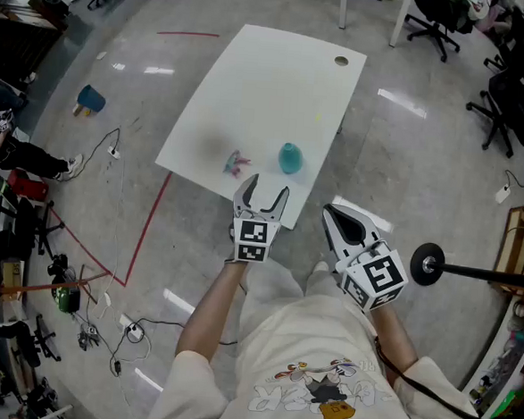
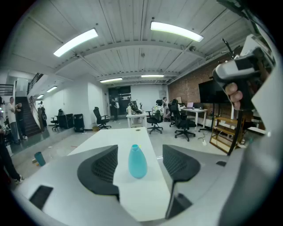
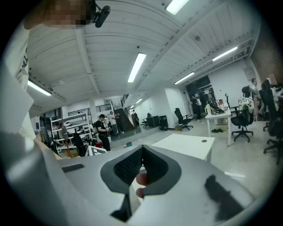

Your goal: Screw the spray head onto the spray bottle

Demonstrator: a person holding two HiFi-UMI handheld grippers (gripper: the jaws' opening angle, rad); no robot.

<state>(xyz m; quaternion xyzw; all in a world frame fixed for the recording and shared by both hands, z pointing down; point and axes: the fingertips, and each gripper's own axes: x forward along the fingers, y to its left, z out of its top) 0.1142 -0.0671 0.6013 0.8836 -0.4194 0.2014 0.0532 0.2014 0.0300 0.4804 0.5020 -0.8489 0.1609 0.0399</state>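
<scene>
My left gripper [image 1: 265,194] hangs just off the near edge of the white table [image 1: 253,78], tongs spread and empty. I read the spread as getting ready for a grab. The teal spray bottle [image 1: 290,158] stands upright, uncapped, near that edge, at about 1 o'clock from the left gripper; in the left gripper view it sits framed between the tongs but well ahead, no contact. The spray head [image 1: 237,163] lies on the table at the bottle's 9 o'clock, apart from it. My right gripper [image 1: 333,214] waits at 4 o'clock of the left one, tongs pressed together on nothing, likely parked. Nothing is screwed on yet.
</scene>
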